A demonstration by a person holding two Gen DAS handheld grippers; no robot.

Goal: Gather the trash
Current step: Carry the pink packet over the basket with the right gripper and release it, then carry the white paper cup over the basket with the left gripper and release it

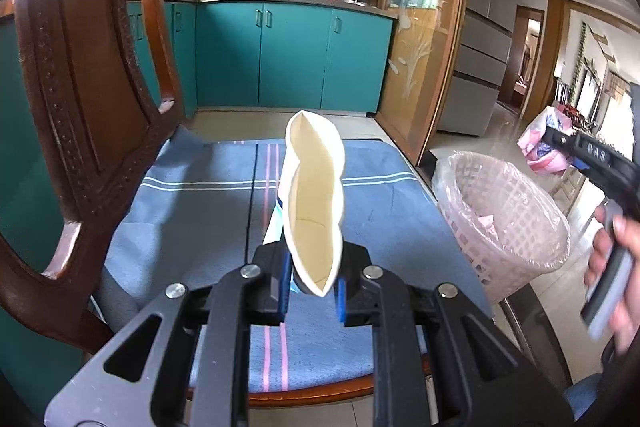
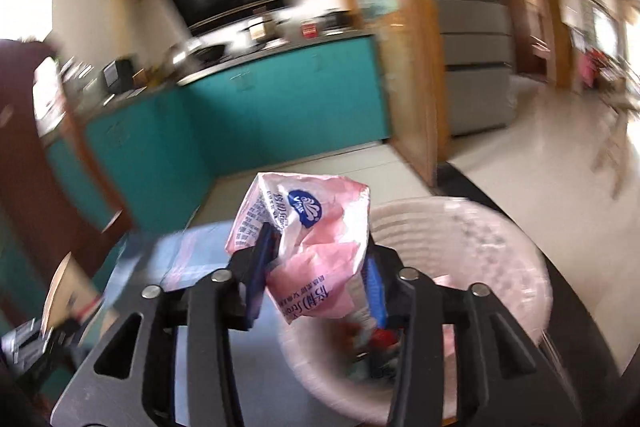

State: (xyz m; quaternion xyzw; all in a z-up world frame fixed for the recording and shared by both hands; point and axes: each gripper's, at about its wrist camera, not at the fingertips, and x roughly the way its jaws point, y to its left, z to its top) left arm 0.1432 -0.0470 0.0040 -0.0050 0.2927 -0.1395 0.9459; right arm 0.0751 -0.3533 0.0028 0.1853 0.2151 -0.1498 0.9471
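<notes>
Left tongs [image 1: 310,291] squeeze a flattened paper cup [image 1: 314,203], mouth upward; right tongs [image 2: 316,267] parted around a pink wrapper [image 2: 308,239].

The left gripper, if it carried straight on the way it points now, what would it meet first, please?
Most likely the blue striped cloth on the chair seat: the left gripper, shut on the squashed paper cup, points down over it. Depth is uncertain.

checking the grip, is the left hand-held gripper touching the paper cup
Touching. The left wrist view shows the left hand-held gripper pinching the flattened paper cup between both blue pads.
</notes>
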